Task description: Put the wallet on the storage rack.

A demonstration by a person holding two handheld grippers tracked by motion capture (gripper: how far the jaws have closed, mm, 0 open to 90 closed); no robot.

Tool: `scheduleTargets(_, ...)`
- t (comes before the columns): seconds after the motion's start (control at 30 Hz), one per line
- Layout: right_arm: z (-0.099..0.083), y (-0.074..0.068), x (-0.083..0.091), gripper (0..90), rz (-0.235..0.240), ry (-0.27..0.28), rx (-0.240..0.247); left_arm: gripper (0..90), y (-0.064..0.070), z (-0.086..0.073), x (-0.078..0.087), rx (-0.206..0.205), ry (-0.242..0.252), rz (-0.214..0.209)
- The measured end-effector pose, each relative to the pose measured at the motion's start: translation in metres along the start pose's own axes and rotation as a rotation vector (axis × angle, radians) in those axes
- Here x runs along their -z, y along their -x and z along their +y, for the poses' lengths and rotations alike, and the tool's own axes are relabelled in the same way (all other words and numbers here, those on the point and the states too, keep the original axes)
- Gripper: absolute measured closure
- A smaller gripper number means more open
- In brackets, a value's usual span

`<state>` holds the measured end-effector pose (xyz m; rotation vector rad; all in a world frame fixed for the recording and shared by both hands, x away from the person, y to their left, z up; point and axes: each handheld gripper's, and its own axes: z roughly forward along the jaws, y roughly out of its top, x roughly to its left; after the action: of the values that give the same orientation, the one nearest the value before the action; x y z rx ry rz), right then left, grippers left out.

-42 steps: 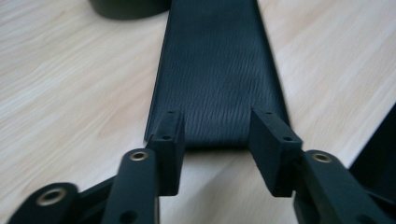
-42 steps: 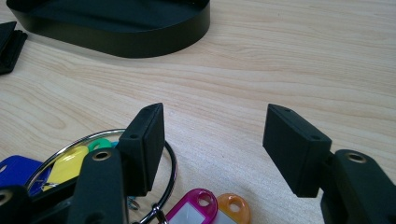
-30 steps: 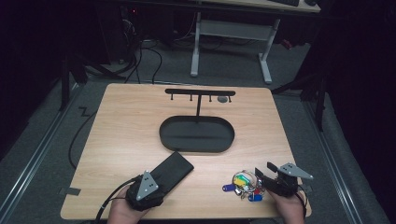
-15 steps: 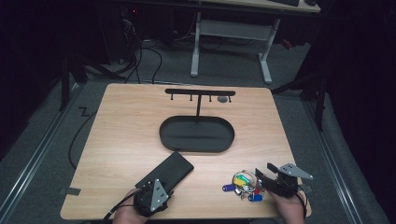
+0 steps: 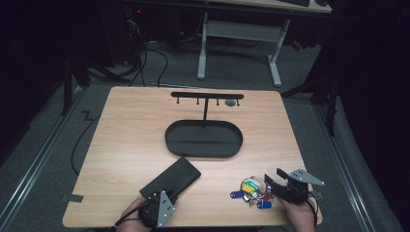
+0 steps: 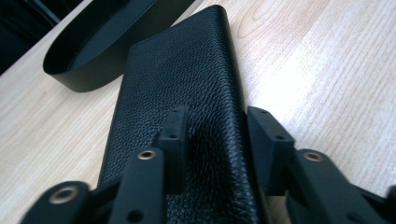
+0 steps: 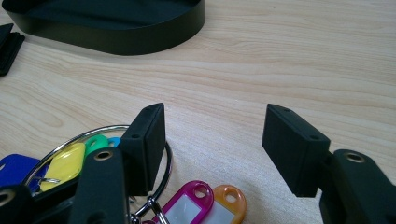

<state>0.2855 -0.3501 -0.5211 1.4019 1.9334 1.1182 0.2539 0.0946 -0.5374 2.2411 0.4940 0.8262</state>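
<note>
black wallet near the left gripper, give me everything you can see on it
The wallet is a flat, long black rectangle with a pebbled, leather-like grain and rounded corners, closed. It lies flat on the wooden table, angled diagonally, its far end pointing toward the black oval tray without touching it. The left gripper sits over its near end, one jaw above the surface, the other at its edge; contact is unclear.

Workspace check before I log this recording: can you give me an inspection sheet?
Surface: wooden table, bare wood.
Job's things: black leather wallet flat; key ring with coloured tags; oval black tray with hook stand.
Clutter: nothing seen.
Grippers: left gripper open astride the wallet's edge; right gripper open beside the keys.
Cables: black cable off the table's left.
Surroundings: dark room, desk frame behind.
</note>
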Motion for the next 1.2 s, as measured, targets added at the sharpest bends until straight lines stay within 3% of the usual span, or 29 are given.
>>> scheduleTargets(0.13, -0.001, 0.001, 0.001, 40.0, 0.001, 0.004, -0.012, 64.8, 0.001, -0.003, 0.001, -0.034, 0.012, 0.015)
scheduleTargets(0.43, -0.001, 0.003, 0.001, 40.0, 0.008, 0.004, -0.017, 65.2, 0.001, -0.003, 0.002, -0.029, 0.010, 0.012)
scheduleTargets(0.57, 0.000, 0.003, 0.001, 40.0, 0.011, 0.005, -0.017, 71.2, 0.001, -0.003, 0.004, -0.047, 0.023, 0.016)
scheduleTargets(0.7, 0.000, 0.003, 0.001, 40.1, 0.008, 0.008, -0.020, 73.6, -0.004, -0.002, 0.006, -0.016, 0.030, -0.005)
scheduleTargets(0.87, 0.000, 0.003, 0.001, 40.1, 0.009, 0.007, -0.019, 76.8, -0.007, -0.001, 0.011, -0.002, 0.057, 0.007)
scheduleTargets(1.03, -0.001, 0.003, 0.002, 40.1, 0.011, 0.009, -0.025, 80.3, -0.013, 0.000, 0.020, 0.044, 0.104, 0.019)
scheduleTargets(1.2, -0.001, 0.003, 0.002, 40.1, 0.011, 0.010, -0.023, 81.2, -0.017, 0.001, 0.030, 0.053, 0.123, 0.029)
